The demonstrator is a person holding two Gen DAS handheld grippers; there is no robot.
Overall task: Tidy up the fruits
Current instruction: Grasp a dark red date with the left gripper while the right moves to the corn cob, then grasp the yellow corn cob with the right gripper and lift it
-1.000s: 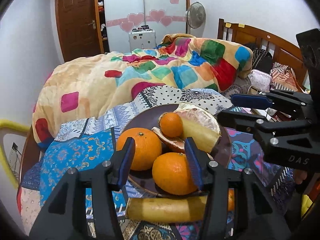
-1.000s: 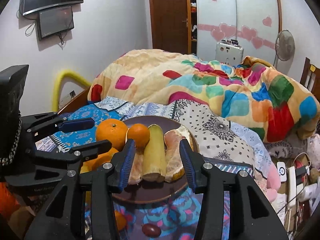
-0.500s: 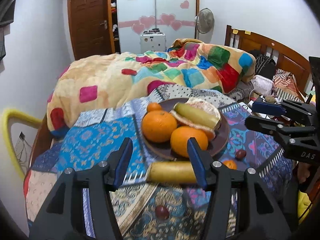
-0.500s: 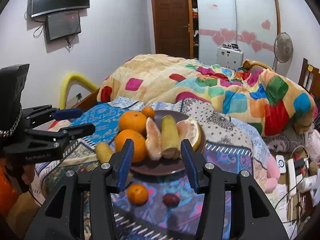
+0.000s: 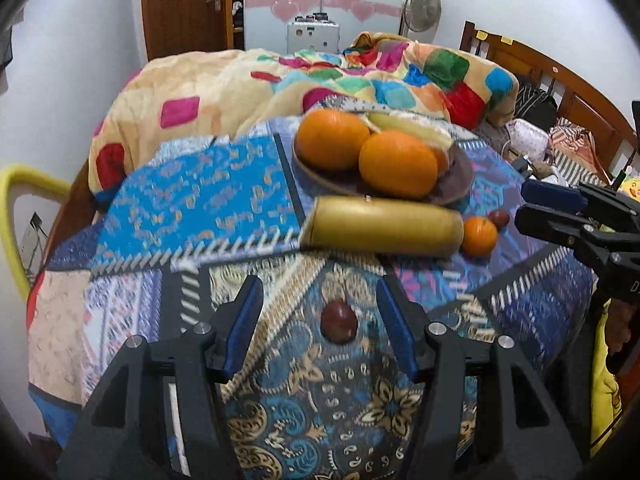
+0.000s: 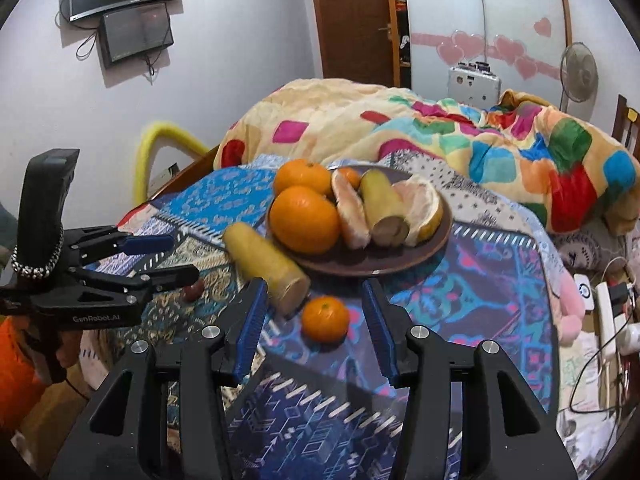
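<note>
Left wrist view: left gripper (image 5: 320,316) over patterned cloth (image 5: 200,196), jaws opening, nothing clamped; small dark red fruit (image 5: 339,321) lying between the fingers, untouched. Beyond it, loose banana (image 5: 382,226) against near edge of plate (image 5: 460,178); two oranges (image 5: 396,164) on plate.

Right wrist view: right gripper (image 6: 314,322) partly open, empty; small orange (image 6: 325,318) on cloth between the fingers, just near of the plate (image 6: 434,246), right of the banana (image 6: 266,266).

Step judged: collecting loose fruit. Next: lower each gripper, close gently on round fruit, carry to plate.
</note>
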